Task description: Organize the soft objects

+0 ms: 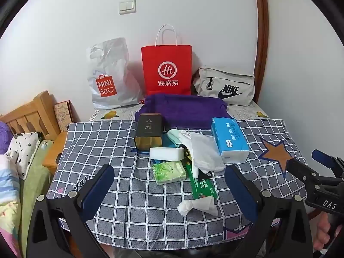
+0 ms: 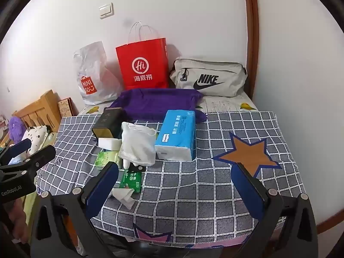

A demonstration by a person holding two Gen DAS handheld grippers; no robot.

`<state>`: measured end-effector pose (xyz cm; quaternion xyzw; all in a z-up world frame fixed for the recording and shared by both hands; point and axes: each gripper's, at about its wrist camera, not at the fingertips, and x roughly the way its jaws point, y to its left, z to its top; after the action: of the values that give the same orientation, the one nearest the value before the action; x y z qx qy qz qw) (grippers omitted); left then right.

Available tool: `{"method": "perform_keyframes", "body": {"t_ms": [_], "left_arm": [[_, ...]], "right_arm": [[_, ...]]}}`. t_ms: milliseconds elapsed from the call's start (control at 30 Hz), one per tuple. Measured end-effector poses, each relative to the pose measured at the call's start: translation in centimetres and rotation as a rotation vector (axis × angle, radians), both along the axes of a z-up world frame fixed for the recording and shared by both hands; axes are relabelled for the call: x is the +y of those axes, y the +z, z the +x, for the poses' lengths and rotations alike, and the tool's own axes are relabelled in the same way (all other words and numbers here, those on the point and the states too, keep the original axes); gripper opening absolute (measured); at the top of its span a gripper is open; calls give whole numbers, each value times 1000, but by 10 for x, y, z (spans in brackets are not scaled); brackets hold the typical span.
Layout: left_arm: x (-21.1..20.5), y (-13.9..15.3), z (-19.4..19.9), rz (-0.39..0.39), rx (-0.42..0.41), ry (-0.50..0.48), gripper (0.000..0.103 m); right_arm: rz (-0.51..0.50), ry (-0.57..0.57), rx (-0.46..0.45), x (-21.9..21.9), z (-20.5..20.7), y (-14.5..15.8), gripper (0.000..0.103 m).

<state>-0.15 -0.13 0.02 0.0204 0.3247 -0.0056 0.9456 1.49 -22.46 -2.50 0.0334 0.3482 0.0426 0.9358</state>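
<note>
The jaws of the left gripper (image 1: 169,185) stand wide apart with nothing between them, low over the near edge of the surface (image 1: 129,215), and the jaws of the right gripper (image 2: 178,182) are just as far apart and empty, beside it to the right. The surface is covered by a grey cloth with a white grid and an orange star (image 2: 247,154); its near right part is bare, while the near left carries a crumpled white tissue (image 1: 196,206) close to the front edge. Just behind the tissue lies a flat green packet (image 1: 202,186), then a small green tissue pack (image 1: 169,171), a white rectangular sponge block (image 1: 166,152) and a clear plastic bag holding white gloves (image 1: 204,150). A blue soft pack of tissues (image 1: 230,139) lies right of the heap, touching the bag, and a dark tin box (image 1: 148,132) stands tilted at the left. Farther back lies a purple cloth bag (image 1: 182,109), and along the white wall stand a white Miniso plastic bag (image 1: 107,75), a red paper carrier bag (image 1: 166,68) and a grey Nike pouch (image 1: 225,86). A wooden bed frame (image 1: 32,114) borders the left side.
</note>
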Motion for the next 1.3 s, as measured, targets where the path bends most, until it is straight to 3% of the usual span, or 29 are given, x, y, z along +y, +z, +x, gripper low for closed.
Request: {"method": "perform_keyframes", "body": {"t_ms": [133, 1300], "left_arm": [[6, 1, 2, -37, 1, -4, 103], [15, 2, 1, -14, -13, 32, 103]], "right_arm": [[-2, 1, -1, 0, 0, -2, 103], [-14, 18, -20, 6, -3, 5, 103]]}}
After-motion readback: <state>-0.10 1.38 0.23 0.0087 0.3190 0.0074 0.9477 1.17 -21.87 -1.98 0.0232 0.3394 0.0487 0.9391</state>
